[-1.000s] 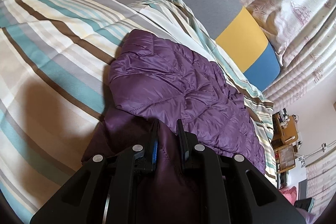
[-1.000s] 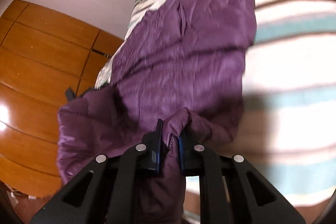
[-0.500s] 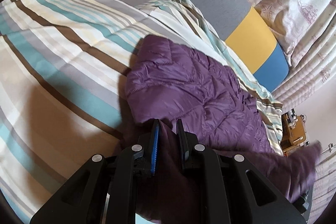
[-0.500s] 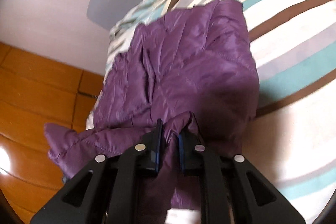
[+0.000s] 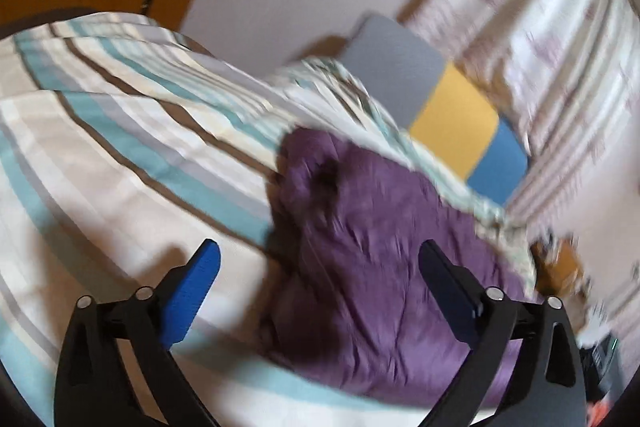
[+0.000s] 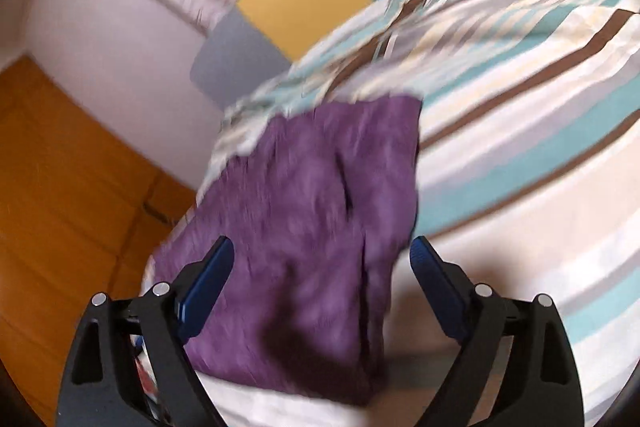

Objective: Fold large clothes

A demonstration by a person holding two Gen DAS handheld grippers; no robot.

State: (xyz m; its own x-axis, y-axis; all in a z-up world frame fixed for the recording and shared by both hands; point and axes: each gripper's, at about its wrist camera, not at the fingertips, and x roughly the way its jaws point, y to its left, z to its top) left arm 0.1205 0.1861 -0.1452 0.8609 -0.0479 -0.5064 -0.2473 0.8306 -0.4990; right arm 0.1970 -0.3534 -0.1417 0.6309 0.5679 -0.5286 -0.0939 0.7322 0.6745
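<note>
My right gripper [image 6: 320, 259] fills the bottom of the frame, its jaws opening, pads clear of the purple jacket [image 6: 316, 223] lying mid-frame on the striped bedding [image 6: 520, 99]. A grey, yellow and blue headboard [image 6: 304, 3] sits at upper centre.

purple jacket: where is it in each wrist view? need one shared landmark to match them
Left wrist: purple jacket lies centre to lower right on the striped duvet, partly between the wide-apart fingers.
Right wrist: purple jacket lies centre to lower left, by the bed's edge above the wooden floor.
Shared landmark: grey-yellow-blue headboard panel, beyond the jacket in both.
</note>
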